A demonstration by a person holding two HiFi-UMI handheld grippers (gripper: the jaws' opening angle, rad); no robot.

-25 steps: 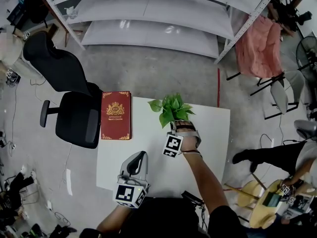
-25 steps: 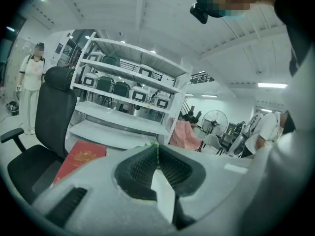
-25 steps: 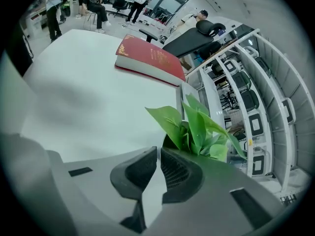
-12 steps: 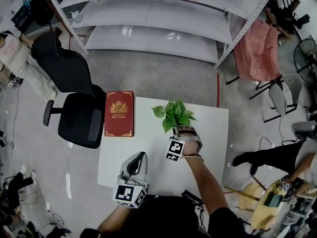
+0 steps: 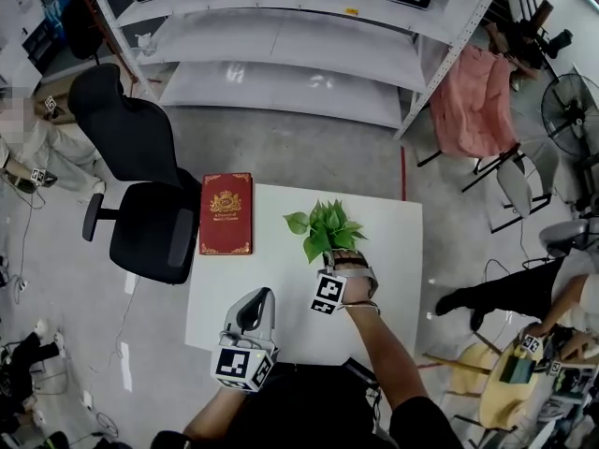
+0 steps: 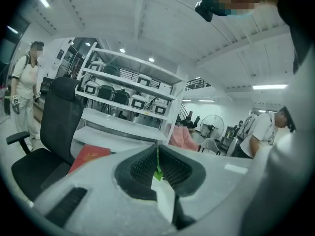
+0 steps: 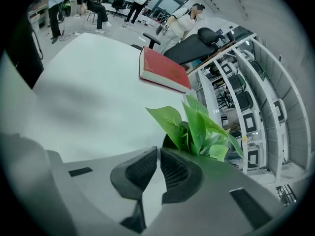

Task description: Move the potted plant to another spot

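right gripper (image 7: 158,151) is pinched nearly closed on the dark pot rim of the potted plant (image 7: 197,132) – leaves spread just past the jaw tips, over the white table (image 5: 253,274) right of the red book (image 5: 226,213). left gripper (image 6: 157,154) is clenched on nothing.

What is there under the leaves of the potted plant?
Under the potted plant's leaves, the right gripper view shows a dark pot rim right behind the right gripper. The soil and the pot's base are covered by leaves and gripper.
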